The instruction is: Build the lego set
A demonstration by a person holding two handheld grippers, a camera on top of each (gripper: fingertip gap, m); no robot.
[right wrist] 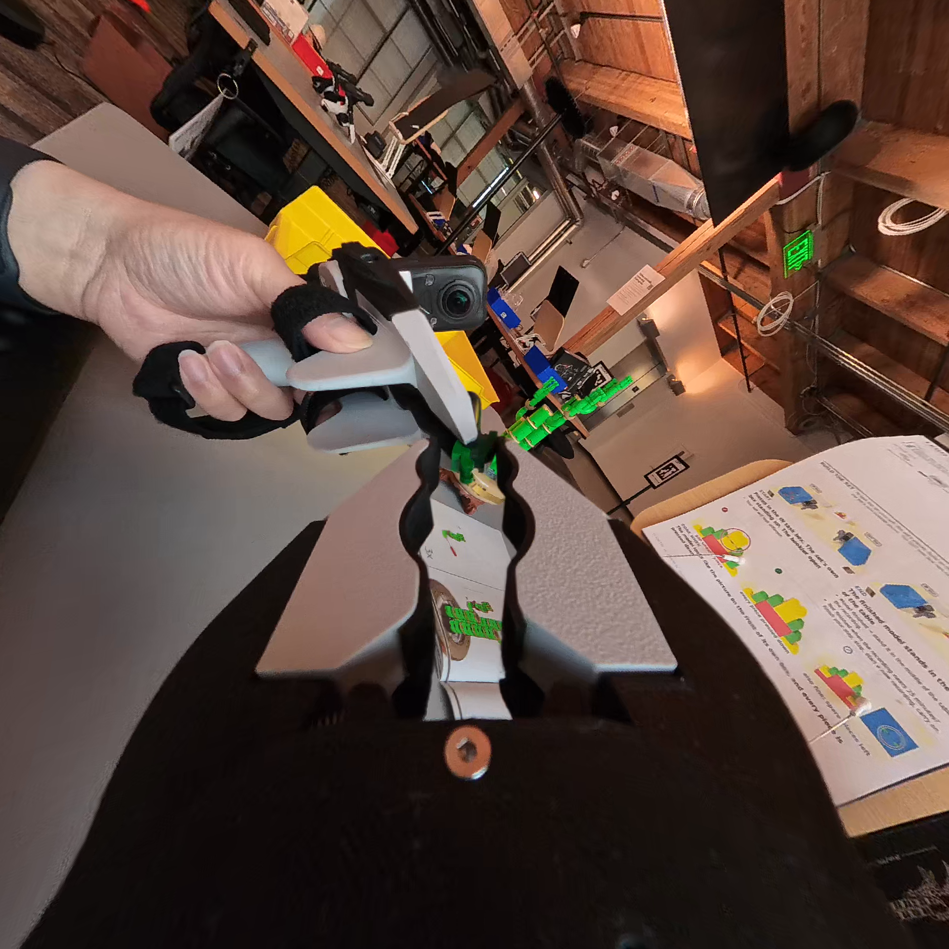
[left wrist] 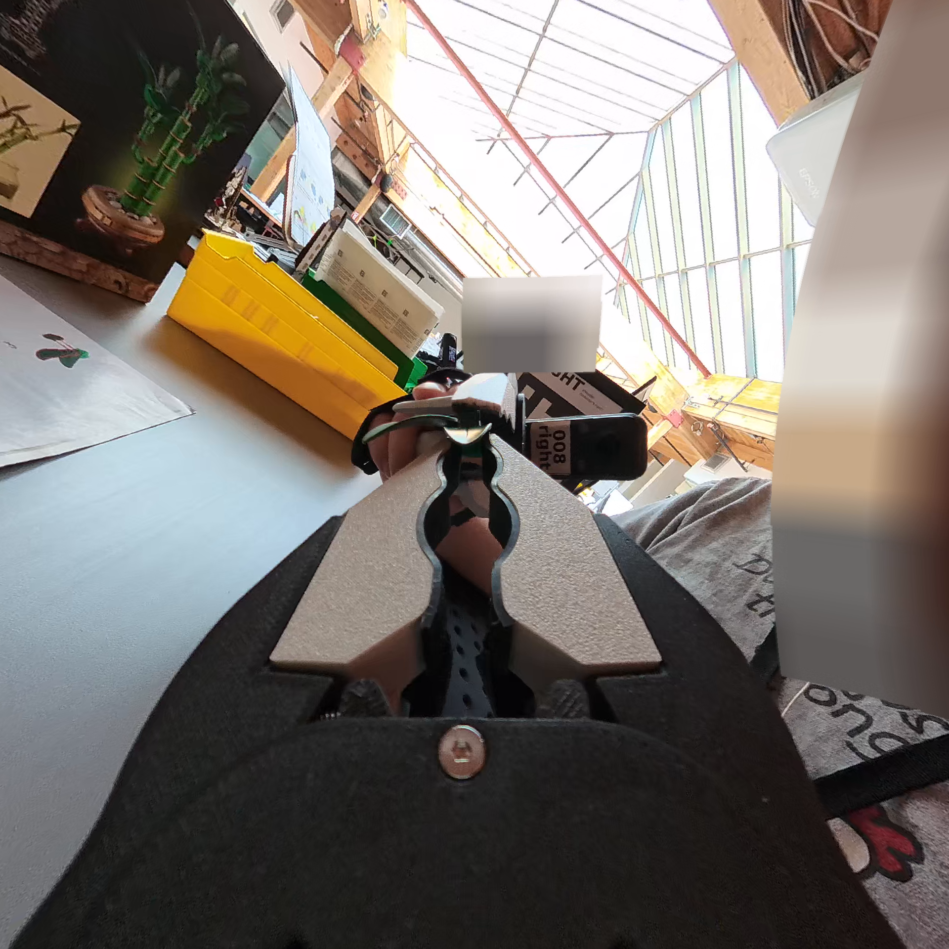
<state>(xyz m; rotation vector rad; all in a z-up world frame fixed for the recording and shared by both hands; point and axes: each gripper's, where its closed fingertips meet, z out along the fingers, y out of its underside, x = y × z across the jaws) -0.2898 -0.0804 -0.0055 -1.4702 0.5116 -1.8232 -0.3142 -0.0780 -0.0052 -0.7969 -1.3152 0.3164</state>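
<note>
The left gripper (left wrist: 470,441) is seen pinched shut at its tips on a small green lego piece (left wrist: 471,452), while the right gripper (right wrist: 475,447) is closed on a dark green leaf element (right wrist: 476,451) of the same small assembly. The two tools are brought tip to tip, each appearing at twelve o'clock in the other's view, apparently so that one part can be braced while the other is pressed on. What exactly lies under each tip is partly hidden by the grey fingers.

Just beyond the right gripper's tips, at one o'clock, bright green bamboo stalks (right wrist: 560,411) of the partly built model are visible, with a tan and brown base (right wrist: 480,493) glimpsed through the gap between the fingers. An open instruction booklet (right wrist: 462,611) is laid beneath, presumably kept in sight for reference. A second printed sheet (right wrist: 801,606) rests at three o'clock.

On the grey table (left wrist: 128,539), a yellow bin (left wrist: 287,328) is placed at eleven o'clock in the left view, beside the set's box (left wrist: 128,128). Timber beams and a glazed roof (left wrist: 565,102) of a workshop are shown above.
</note>
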